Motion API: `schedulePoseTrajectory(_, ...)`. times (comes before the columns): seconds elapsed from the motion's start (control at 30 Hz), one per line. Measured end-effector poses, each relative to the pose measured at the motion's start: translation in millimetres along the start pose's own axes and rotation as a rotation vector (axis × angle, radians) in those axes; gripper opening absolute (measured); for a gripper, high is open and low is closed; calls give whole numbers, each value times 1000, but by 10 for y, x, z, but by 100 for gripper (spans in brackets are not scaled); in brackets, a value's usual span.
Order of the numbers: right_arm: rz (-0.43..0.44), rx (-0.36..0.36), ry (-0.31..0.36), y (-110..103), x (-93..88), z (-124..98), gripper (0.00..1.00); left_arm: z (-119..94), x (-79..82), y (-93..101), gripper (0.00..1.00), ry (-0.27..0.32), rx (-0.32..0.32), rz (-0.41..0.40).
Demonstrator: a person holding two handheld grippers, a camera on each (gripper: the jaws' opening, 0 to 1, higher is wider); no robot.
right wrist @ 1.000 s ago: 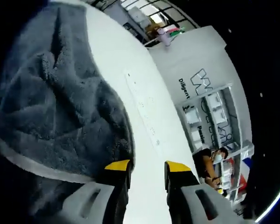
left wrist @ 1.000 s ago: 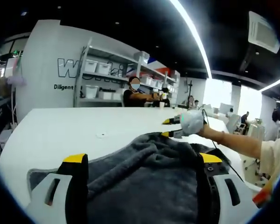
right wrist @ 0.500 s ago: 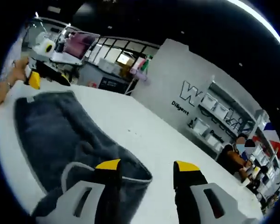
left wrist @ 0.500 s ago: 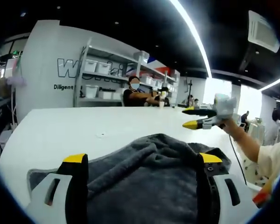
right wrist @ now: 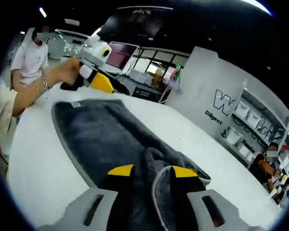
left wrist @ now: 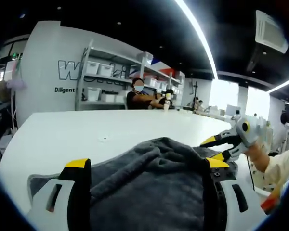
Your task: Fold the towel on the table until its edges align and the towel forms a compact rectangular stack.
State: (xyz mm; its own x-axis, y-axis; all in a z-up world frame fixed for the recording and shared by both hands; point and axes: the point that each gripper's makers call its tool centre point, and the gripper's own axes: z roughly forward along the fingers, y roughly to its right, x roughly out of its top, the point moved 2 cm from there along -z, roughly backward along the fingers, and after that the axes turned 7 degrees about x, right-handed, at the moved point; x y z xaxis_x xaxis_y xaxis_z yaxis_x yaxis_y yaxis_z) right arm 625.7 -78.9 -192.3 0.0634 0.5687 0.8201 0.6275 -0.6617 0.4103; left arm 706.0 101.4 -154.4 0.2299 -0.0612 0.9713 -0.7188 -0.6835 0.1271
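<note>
- In the left gripper view, the left gripper (left wrist: 147,168) is seen with its two yellow-tipped jaws spread wide apart, released, with nothing clamped between them.
- The dark grey towel (left wrist: 149,185) is spread on the white table (left wrist: 86,127) directly beneath and between those jaws, bunched into soft ridges at its far side.
- To the right in that view, the right gripper (left wrist: 216,147) is held in a person's hand (left wrist: 257,156) just over the towel's right edge; its yellow tips stand slightly apart.
- In the right gripper view, the right gripper's own jaws stand a little apart over a raised fold of the towel (right wrist: 111,144); whether the cloth is pinched between them cannot be told.
- From there the towel is laid out long across the table (right wrist: 38,159) toward the far left corner, where a small white label is visible at its edge.
- The left gripper (right wrist: 103,83) is held by a hand (right wrist: 62,72) at that far corner of the towel.
- Beyond the table, a white wall (left wrist: 48,72) with lettering and shelves (left wrist: 106,79) of white bins are seen.
</note>
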Motion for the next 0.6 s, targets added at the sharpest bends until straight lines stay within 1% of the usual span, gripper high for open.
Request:
schedulePoseTrajectory(0.17,11,-27,-47,81,-120,111,21,-1,-3,-2,94,-2,0,1)
schedulePoseTrajectory(0.2,16,-29,-52,94,-139,130,18,0,-3,0,94,-3,0,2)
schedulePoseTrajectory(0.23,19,-29,-55,107,-156,140,13,1,-2,2,94,-2,-1,2)
schedulePoseTrajectory(0.27,21,-28,-57,111,-167,150,5,0,-5,7,95,-2,-2,3)
schedulePoseTrajectory(0.3,24,-29,-57,117,-174,150,1,-3,-12,15,95,-4,-3,4)
schedulePoseTrajectory(0.4,11,-31,-74,135,-195,143,0,0,-12,17,96,-5,-3,9)
schedulePoseTrajectory(0.5,3,-47,-60,177,-156,86,0,-6,-13,48,97,-1,-10,10)
schedulePoseTrajectory(0.6,-26,-112,-26,324,-44,-60,0,-6,-7,49,97,0,-11,12)
